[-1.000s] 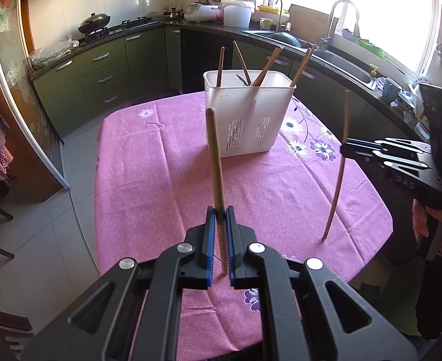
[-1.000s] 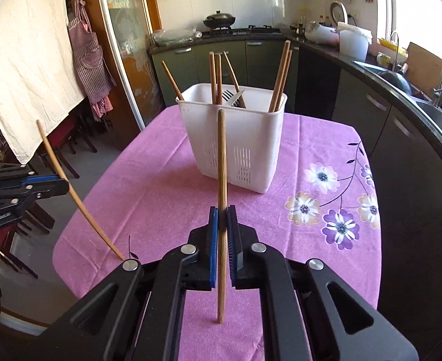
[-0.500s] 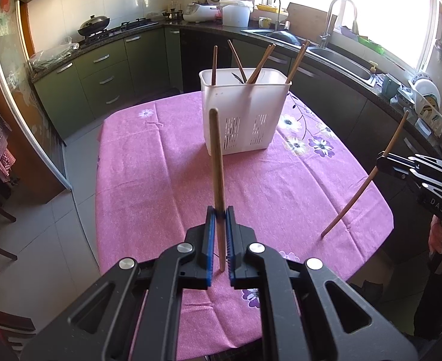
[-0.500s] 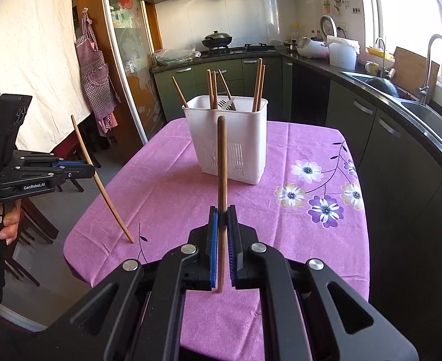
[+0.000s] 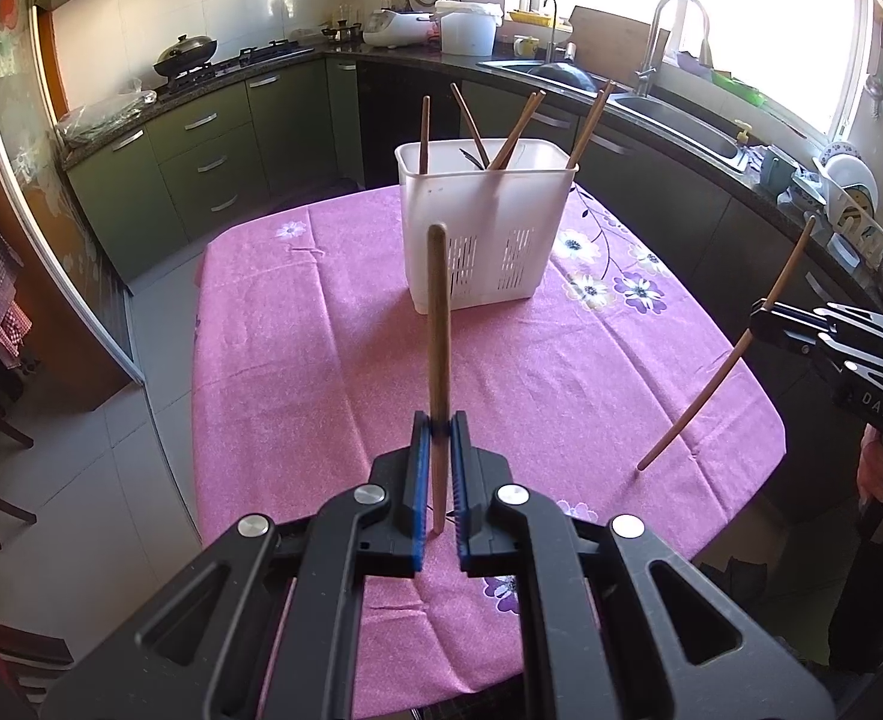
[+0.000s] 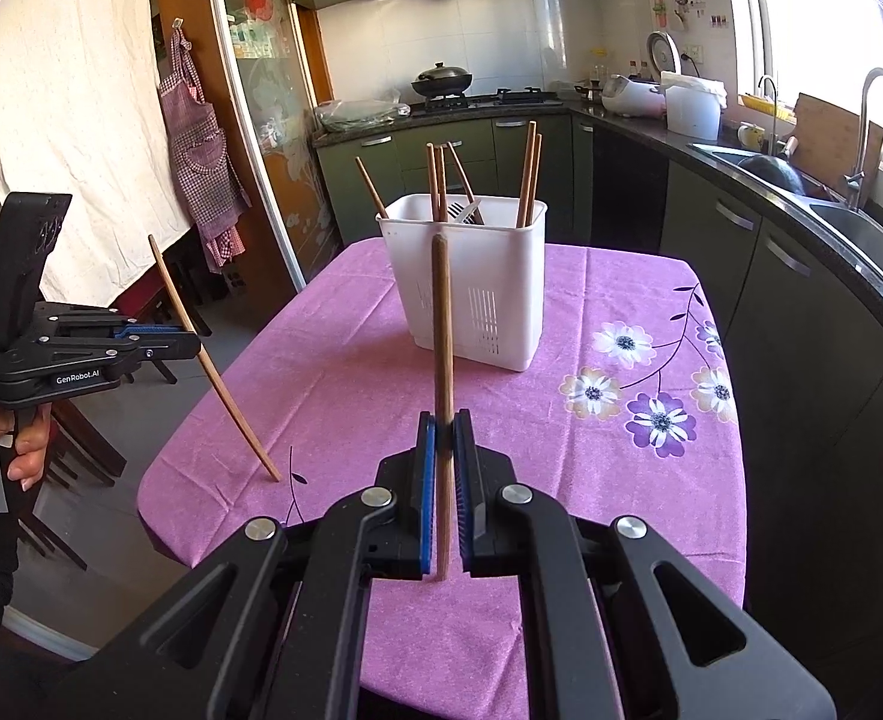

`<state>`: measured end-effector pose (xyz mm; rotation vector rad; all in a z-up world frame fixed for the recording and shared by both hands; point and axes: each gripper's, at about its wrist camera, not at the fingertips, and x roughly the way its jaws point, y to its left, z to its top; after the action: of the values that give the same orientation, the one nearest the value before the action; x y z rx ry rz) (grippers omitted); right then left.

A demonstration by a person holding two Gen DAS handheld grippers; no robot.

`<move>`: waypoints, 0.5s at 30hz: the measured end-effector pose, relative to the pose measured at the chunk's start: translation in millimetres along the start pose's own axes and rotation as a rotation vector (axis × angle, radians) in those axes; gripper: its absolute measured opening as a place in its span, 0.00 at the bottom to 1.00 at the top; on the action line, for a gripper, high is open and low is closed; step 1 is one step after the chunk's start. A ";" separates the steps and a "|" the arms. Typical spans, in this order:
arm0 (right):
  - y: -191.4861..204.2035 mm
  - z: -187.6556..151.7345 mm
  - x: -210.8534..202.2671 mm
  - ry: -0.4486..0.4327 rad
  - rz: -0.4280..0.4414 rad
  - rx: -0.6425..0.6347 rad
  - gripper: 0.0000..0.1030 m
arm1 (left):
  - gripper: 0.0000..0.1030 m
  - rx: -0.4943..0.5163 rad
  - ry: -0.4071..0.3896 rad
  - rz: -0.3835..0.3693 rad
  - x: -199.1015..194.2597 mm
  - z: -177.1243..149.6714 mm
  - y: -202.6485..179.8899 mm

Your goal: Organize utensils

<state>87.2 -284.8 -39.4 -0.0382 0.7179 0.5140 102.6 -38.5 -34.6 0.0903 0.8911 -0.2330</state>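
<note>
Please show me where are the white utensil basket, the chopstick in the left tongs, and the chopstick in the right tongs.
white utensil basket (image 5: 441, 204): left wrist view, front wall.
left tongs' chopstick (image 5: 438, 312): left wrist view, mid shaft.
right tongs' chopstick (image 6: 442, 324): right wrist view, mid shaft.

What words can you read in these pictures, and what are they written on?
"GenRobot.AI": on the side of the left gripper.
"DAS": on the side of the right gripper; more letters may be hidden.
Papers on the far kitchen wall: too small to read.
</note>
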 end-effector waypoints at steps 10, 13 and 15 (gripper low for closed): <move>7.6 20.8 -10.1 -0.032 -0.011 -0.032 0.07 | 0.07 0.015 -0.029 0.004 -13.8 11.6 -3.2; 12.0 34.2 -15.8 -0.048 -0.010 -0.051 0.07 | 0.07 0.024 -0.042 -0.003 -21.3 19.5 -6.2; 14.4 45.2 -19.1 -0.060 -0.011 -0.062 0.07 | 0.07 0.032 -0.053 -0.008 -27.0 25.5 -9.1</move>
<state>96.4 -271.1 9.0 -0.0844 0.6430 0.5249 103.5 -47.4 2.6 0.1103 0.8350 -0.2558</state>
